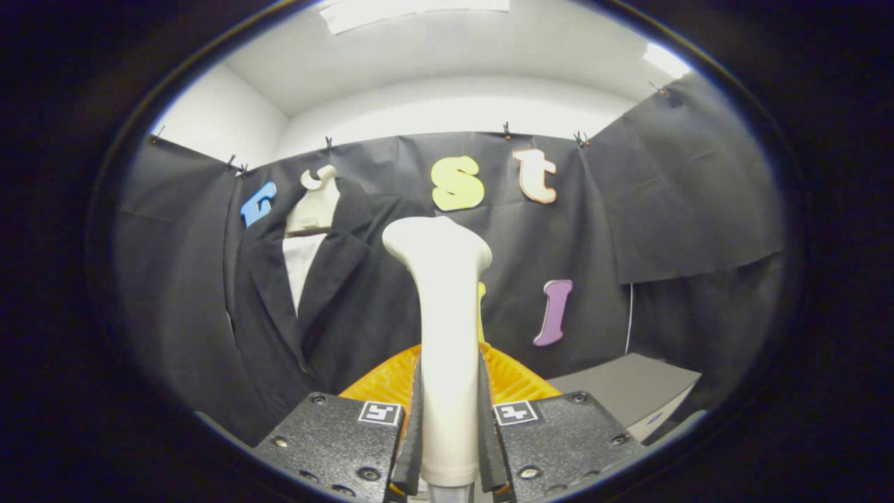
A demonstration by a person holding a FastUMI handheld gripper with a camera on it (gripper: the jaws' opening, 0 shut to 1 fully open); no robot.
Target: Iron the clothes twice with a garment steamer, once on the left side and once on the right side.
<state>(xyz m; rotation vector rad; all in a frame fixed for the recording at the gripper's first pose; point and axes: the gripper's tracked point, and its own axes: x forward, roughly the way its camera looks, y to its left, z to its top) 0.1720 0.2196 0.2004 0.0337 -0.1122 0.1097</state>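
The gripper (447, 447) has both fingers pinching the garment steamer (443, 335) by its handle, head upright and well short of the dark jacket (307, 314) hanging to its left, so I'd judge the first pass needs a swing toward that jacket.

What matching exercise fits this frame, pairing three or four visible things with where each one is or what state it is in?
Things:
1. garment steamer
2. jacket
3. orange ribbed part
4. grey box

Places or states:
A. low, just behind the steamer handle
B. hanging on the booth wall, beyond the fingers and to one side
C. clamped upright between the fingers of the hand-held gripper
D. resting low, on the other side from the jacket

Pairs: 1-C, 2-B, 3-A, 4-D
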